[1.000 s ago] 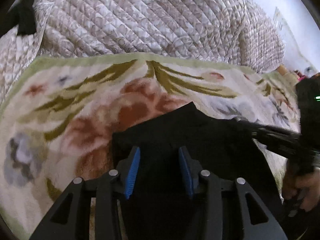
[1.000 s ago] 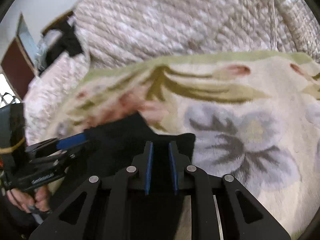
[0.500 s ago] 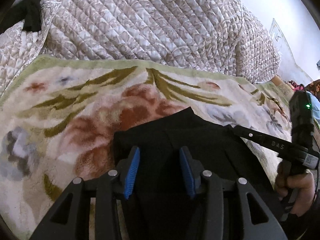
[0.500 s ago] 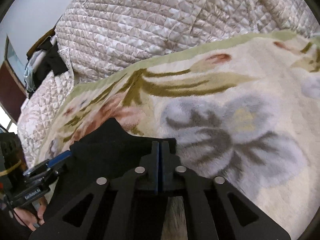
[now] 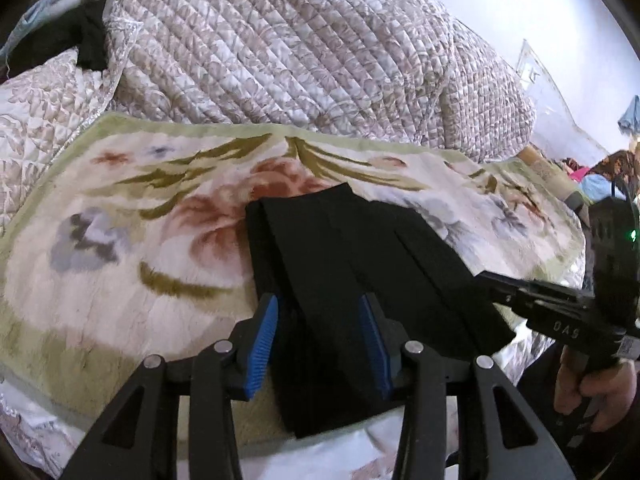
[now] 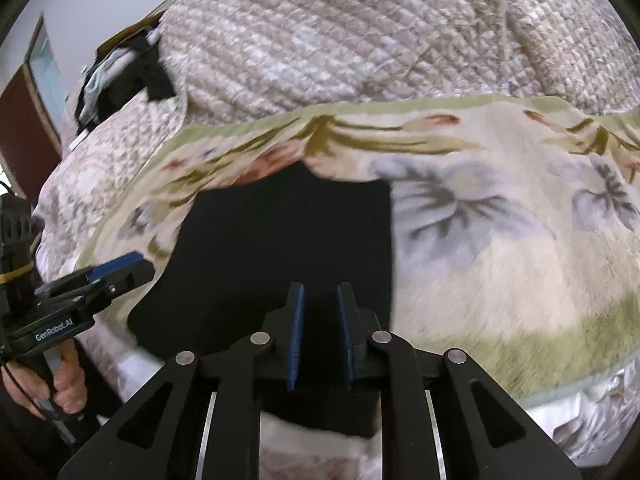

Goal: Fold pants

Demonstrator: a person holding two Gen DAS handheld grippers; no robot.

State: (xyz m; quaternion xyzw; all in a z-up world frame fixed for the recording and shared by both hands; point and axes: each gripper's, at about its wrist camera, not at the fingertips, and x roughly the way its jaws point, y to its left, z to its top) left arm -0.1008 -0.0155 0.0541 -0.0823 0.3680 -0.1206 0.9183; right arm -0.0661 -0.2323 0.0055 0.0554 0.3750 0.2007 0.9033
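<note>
Your black pants (image 5: 360, 264) lie folded into a compact, layered rectangle on the floral blanket (image 5: 132, 240) that covers the bed, straight ahead of and partly beneath both tools, with the quilted bedspread (image 5: 280, 52) heaped beyond. Your left tool (image 5: 318, 340) stands partly open above the near left part of the stack; cloth shows between its blue pads (image 5: 260, 344), but they do not press on it. Your right tool (image 6: 320, 336) has its jaws opening, the gap narrow, with dark fabric seen behind the gap and nothing pinched. Neither tool holds anything. Judging by the stacked edges and tidy outline, the folding looks essentially done; what may be left is squaring the slightly fanned layers on the left side, or one more fold if you want a smaller bundle.
</note>
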